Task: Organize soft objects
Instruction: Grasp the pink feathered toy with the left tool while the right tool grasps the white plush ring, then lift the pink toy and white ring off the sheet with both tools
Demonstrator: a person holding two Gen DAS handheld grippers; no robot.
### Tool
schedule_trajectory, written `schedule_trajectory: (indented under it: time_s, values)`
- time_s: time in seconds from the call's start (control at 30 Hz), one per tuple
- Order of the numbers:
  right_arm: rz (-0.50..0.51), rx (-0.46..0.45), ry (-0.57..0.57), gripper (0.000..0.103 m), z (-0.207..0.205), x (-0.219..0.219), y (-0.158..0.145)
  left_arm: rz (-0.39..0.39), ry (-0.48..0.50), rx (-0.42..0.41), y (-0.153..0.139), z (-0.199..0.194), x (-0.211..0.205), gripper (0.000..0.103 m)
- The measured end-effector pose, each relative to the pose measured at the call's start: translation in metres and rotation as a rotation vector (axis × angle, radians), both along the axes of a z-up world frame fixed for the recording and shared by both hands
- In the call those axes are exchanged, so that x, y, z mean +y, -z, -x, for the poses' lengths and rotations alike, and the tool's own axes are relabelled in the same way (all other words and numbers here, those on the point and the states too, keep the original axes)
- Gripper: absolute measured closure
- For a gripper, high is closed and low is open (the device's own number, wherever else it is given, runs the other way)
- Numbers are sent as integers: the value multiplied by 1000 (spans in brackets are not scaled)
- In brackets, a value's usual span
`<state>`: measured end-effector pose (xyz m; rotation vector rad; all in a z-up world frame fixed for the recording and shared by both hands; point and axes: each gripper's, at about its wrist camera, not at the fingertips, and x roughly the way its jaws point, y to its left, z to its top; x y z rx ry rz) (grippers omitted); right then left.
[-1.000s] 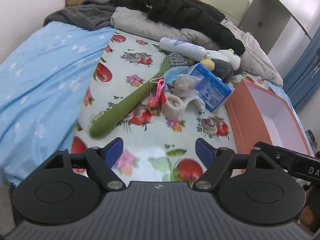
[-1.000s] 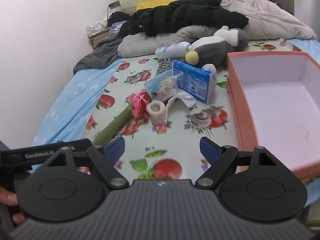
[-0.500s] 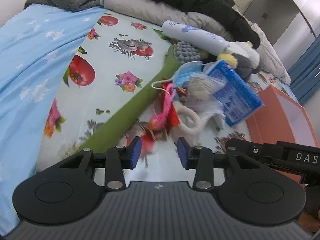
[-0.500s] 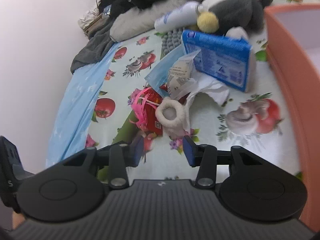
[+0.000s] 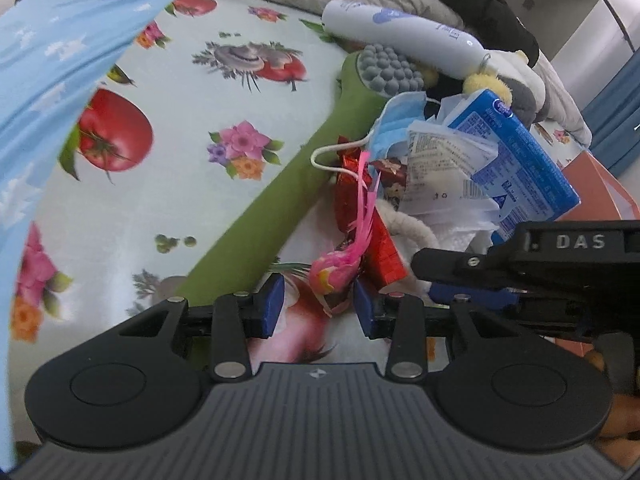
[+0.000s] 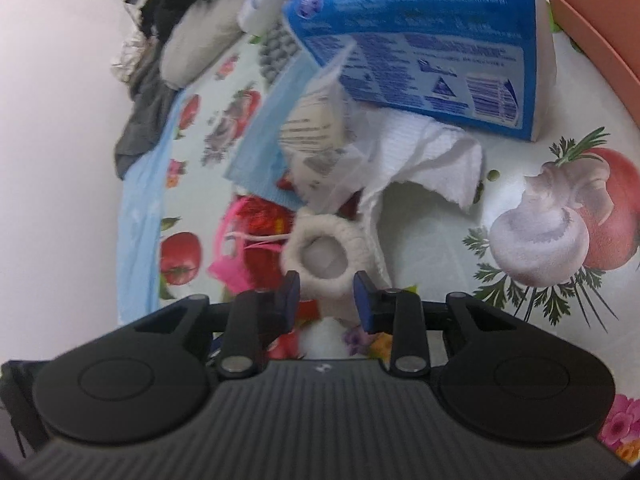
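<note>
1. Looking down the left gripper (image 5: 318, 305), I see its jaws at a middling gap, having just been closing, with the tail end of a pink feathery toy (image 5: 347, 255) lying between the blue pads; the pads do not press on it.
2. My right gripper (image 6: 326, 295) has its jaws narrowed around a cream knitted ring (image 6: 323, 257) at lower centre of its view; they have just been closing, and I think the pads stand just beside the ring rather than squeezing it, though blur makes that unsure.
3. Beside the pink toy lies a red foil wrapper (image 5: 352, 200), and a long green padded massage stick (image 5: 272, 216) runs diagonally across the fruit-print sheet (image 5: 192, 128).
4. Toward the upper right of the left view sit a blue tissue pack (image 5: 516, 160), a blue face mask (image 5: 396, 114) and a white lotion bottle (image 5: 400, 34).
5. An orange box (image 6: 596, 12) shows at the upper right corner of the right view.
</note>
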<state>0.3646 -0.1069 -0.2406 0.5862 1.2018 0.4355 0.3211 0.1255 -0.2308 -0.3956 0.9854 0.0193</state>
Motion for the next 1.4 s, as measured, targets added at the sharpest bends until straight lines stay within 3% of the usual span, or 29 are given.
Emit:
schedule_trajectory:
  time_s: [0.13, 0.2, 0.27, 0.33, 0.63, 0.97, 1.17, 1.4]
  values:
    - [44, 51, 24, 69, -7, 1, 10, -18, 14, -16, 3, -4, -5, 59]
    - [11, 69, 53, 69, -8, -4, 14, -12, 20, -22, 4, -6, -7, 59]
    - [-18, 76, 66, 70, -9, -6, 16, -9, 23, -24, 4, -7, -8, 70]
    - [-20, 63, 55, 91, -10, -6, 16, -5, 22, -26, 4, -6, -7, 73]
    - [21, -49, -7, 92, 2, -3, -16, -6, -13, -75, -26, 16, -4, 74]
    - [42, -142, 0, 92, 56, -23, -60, 4, -20, -113, -69, 88, -21, 74]
    - [73, -170, 23, 92, 102, -37, -68, 34, -16, -66, -65, 139, -33, 73]
    - [183, -122, 34, 92, 141, -48, -29, 79, 2, 40, -36, 161, -28, 73]
